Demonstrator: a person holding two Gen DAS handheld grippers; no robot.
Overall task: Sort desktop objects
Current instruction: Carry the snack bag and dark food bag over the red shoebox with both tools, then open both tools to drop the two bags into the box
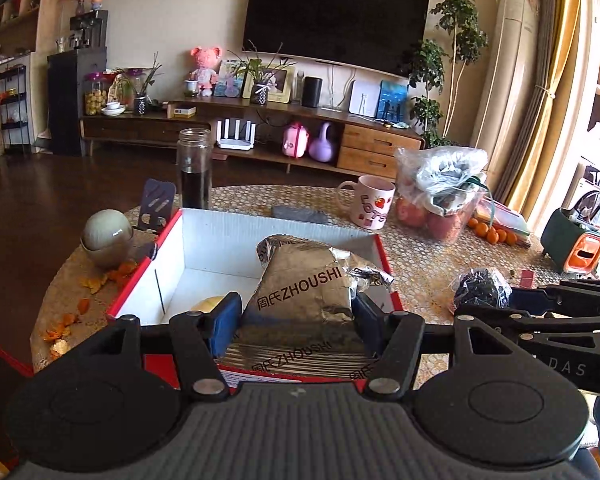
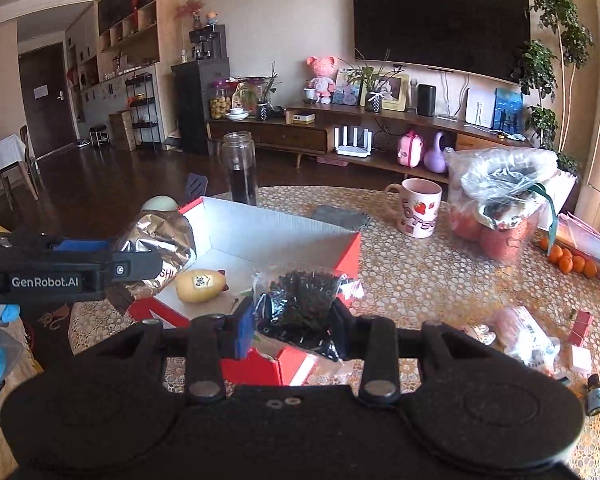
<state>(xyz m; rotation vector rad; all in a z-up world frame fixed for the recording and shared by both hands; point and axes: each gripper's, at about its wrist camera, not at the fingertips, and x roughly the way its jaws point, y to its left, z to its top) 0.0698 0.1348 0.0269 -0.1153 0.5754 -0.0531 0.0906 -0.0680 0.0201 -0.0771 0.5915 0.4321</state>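
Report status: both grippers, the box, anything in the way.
Left gripper shut on foil pack; right gripper shut on tea bag. Both over box. Nothing blocking.

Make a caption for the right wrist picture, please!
Right gripper carries a clear bag of dark tea over the red box.

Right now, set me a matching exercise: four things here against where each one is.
Things:
1. silver foil bag
2. clear bag of dark bits
3. yellow toy
4. pink mug

Places:
A. standing on the table beyond the box
B. between the right gripper's fingers
C. lying inside the red box
D. between the left gripper's fingers

Pairs: 1-D, 2-B, 3-C, 4-A
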